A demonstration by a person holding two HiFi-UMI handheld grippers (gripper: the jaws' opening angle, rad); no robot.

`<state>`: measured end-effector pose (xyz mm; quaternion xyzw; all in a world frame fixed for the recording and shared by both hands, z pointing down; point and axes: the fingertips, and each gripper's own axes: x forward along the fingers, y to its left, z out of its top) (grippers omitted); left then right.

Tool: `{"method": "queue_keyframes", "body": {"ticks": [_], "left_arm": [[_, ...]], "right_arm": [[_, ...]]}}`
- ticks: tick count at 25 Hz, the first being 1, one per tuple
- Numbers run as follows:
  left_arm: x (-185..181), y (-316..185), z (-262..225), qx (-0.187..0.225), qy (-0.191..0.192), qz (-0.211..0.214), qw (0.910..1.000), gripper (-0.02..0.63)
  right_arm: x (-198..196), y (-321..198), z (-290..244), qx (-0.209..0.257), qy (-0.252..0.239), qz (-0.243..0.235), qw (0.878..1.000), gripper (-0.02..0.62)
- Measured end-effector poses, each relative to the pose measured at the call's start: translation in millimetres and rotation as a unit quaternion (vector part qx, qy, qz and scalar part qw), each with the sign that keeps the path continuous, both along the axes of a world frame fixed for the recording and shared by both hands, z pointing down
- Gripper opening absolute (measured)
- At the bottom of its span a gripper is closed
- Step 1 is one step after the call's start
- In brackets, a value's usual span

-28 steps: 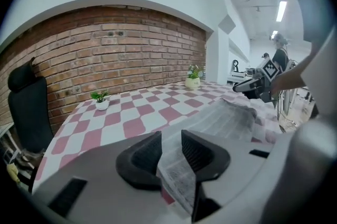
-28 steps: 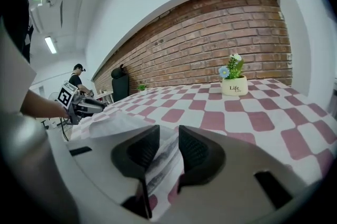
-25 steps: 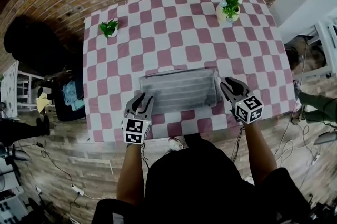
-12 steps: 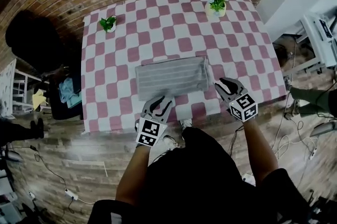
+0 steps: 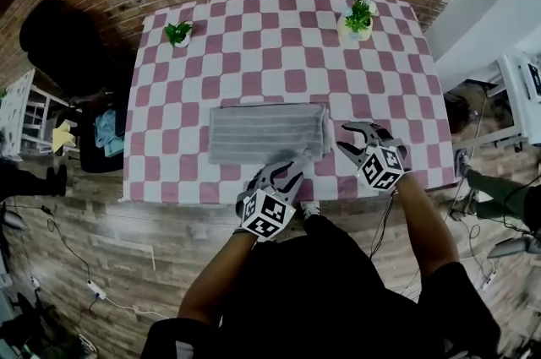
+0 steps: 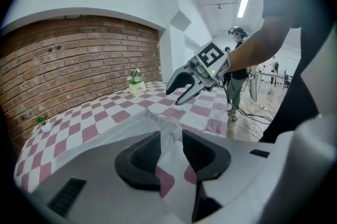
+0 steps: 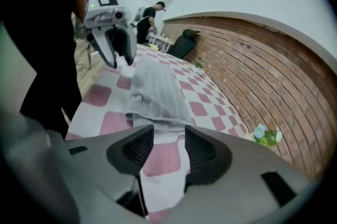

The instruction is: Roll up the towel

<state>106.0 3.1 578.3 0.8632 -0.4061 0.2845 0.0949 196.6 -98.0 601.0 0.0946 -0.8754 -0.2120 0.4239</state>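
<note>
A grey ribbed towel [image 5: 266, 132] lies flat near the front of the pink-and-white checked table [image 5: 279, 36]. My left gripper [image 5: 289, 165] hovers at the towel's front right corner, jaws slightly open with nothing between them. The left gripper view shows only tablecloth in its gap [image 6: 171, 146], with the towel [image 6: 121, 130] just beyond. My right gripper [image 5: 344, 138] sits just off the towel's right end. Its jaws have just been opening and hold nothing. In the right gripper view the towel [image 7: 155, 88] stretches away from the gap [image 7: 168, 144], and the left gripper [image 7: 122, 62] hangs at its near side.
Two small potted plants stand at the back, one at the left [image 5: 178, 34] and one at the right [image 5: 357, 18]. A dark seat [image 5: 51, 36] stands left of the table. Cables lie on the floor. A person [image 6: 239, 59] stands in the background.
My left gripper has moved right along the towel's front edge, from its left corner to its right corner. The right gripper has rolled and stayed by the towel's right end.
</note>
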Motion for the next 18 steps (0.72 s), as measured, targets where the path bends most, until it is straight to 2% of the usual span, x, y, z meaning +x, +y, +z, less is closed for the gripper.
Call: {"method": "queue_keyframes", "body": {"ticks": [2,4,6,9,12,15,18], "left_arm": [[16.2,-12.2,3.3,-0.009,0.001,-0.023,0.9997,0.142],[26.9,-24.7,9.6,-0.021,-0.013,-0.047,0.9986,0.168],[40.2,-36.5,16.5,-0.037,-0.027,-0.064,0.9969,0.211],[66.9,-48.8,25.6,-0.058,-0.029,-0.076,0.995,0.257],[84.1,-60.3,41.5,-0.073,-0.06,-0.086,0.9918,0.273],[85.7,-66.0,63.5,-0.1,-0.109,-0.103,0.9838,0.284],[86.8,-75.6,74.7,-0.119,-0.108,-0.129,0.9785,0.268]], "right_arm": [[1.5,-7.5,12.8,0.041,0.053,-0.083,0.994,0.187],[1.1,-17.8,23.8,0.09,0.102,-0.166,0.977,0.207],[0.2,-31.8,30.0,0.138,0.138,-0.24,0.951,0.21],[-7.1,-48.7,34.6,0.191,0.162,-0.326,0.912,0.216],[-18.1,-61.1,46.1,0.241,0.185,-0.4,0.865,0.216],[-26.6,-65.8,62.9,0.267,0.206,-0.464,0.819,0.216],[-31.7,-69.5,71.8,0.283,0.21,-0.51,0.784,0.216]]}}
